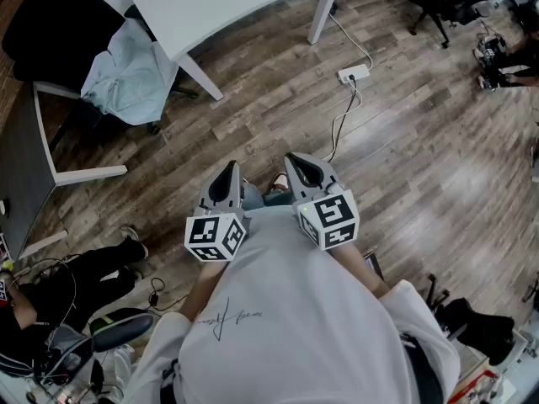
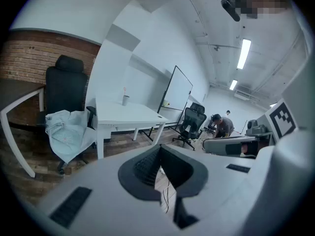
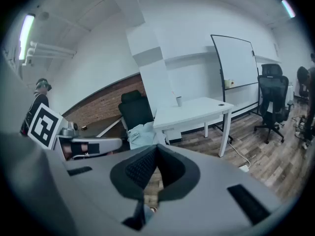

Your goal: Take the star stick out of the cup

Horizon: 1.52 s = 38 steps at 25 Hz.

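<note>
The left gripper [image 2: 159, 151] has its jaws pressed together at the tips with nothing between them. The right gripper [image 3: 155, 150] is the same, closed and empty. In the head view both are tucked against the person's white shirt [image 1: 286, 310], side by side, pointing forward over the wooden floor [image 1: 404, 158]. This looks like a carrying or waiting posture rather than a reach. Holding them low and close keeps them clear of furniture while the person stands away from the work.

The task's things are well apart from either gripper. A small pale cup [image 2: 126, 100] stands on a white tabletop [image 2: 123, 113] across the room, near its far edge. A thin stick [image 2: 124, 90] rises out of it, presumably the star stick, though its head is too small to make out. The right gripper view shows the same cup [image 3: 179, 101] on that tabletop, so both grippers face it.

Beside the table is a black office chair [image 2: 66, 82] with a pale cloth [image 2: 69, 132] draped over its seat. A power strip [image 1: 354, 74] and its cable lie on the floor between the person and the table.

The task looks not yet begun. The person would need to walk closer, minding the cable, and open one gripper to take the stick, perhaps steadying the light cup with the other so it does not tip.
</note>
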Available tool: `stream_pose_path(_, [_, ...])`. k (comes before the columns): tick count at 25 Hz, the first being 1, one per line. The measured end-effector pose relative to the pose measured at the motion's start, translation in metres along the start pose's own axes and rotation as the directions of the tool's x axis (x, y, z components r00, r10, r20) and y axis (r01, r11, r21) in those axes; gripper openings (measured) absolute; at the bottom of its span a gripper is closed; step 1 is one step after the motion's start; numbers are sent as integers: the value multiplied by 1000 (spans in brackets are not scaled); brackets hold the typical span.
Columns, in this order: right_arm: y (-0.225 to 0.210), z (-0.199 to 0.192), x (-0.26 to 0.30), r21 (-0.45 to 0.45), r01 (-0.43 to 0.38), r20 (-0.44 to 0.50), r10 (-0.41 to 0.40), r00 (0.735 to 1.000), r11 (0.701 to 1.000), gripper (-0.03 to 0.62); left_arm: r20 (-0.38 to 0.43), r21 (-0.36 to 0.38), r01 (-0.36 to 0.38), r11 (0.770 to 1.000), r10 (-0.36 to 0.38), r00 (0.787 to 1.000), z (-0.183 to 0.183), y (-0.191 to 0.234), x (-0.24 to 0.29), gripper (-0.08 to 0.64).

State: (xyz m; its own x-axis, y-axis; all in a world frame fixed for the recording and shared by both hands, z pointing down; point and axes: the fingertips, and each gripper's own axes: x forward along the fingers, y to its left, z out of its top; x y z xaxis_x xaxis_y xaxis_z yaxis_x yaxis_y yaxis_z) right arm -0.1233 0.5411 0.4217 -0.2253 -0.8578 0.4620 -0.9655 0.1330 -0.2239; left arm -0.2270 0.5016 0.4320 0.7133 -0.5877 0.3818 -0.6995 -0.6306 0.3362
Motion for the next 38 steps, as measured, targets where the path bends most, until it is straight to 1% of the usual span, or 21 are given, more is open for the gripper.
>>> stream_pose_path(5, [0, 9, -9, 8, 1, 31, -1, 1000, 1000, 9, 20, 52, 11, 999, -12, 1000, 9, -3, -4, 8])
stream_pose_path(10, [-3, 9, -7, 8, -3, 41, 2, 999, 1000, 9, 29, 52, -16, 999, 15, 999, 14, 8, -6, 8])
stream_pose_path(12, [-10, 10, -7, 45, 12, 50, -14, 999, 999, 9, 27, 54, -35, 998, 34, 999, 16, 14, -7, 8])
stream_pose_path(14, [-19, 13, -7, 100, 15, 63, -21, 998, 995, 9, 26, 54, -52, 997, 50, 998, 19, 18, -9, 8])
stream_pose_path(16, [-26, 15, -7, 128, 15, 70, -24, 997, 992, 9, 24, 42, -65, 997, 64, 998, 23, 23, -9, 8])
stream_pose_path(19, [-34, 17, -4, 123, 22, 61, -30, 998, 992, 9, 11, -22, -82, 996, 82, 997, 27, 30, -7, 8])
stream_pose_path(23, [-43, 21, 4, 129, 36, 44, -42, 998, 991, 9, 19, -58, -59, 997, 60, 998, 38, 28, 3, 8])
stream_pose_path(30, [-55, 39, 19, 110, 53, 34, -57, 998, 993, 9, 21, -78, -41, 996, 43, 999, 52, 34, 31, 8])
stream_pose_path(38, [-74, 61, 48, 131, 54, 39, -60, 997, 990, 9, 18, -76, -24, 997, 25, 1000, 74, 43, 65, 8])
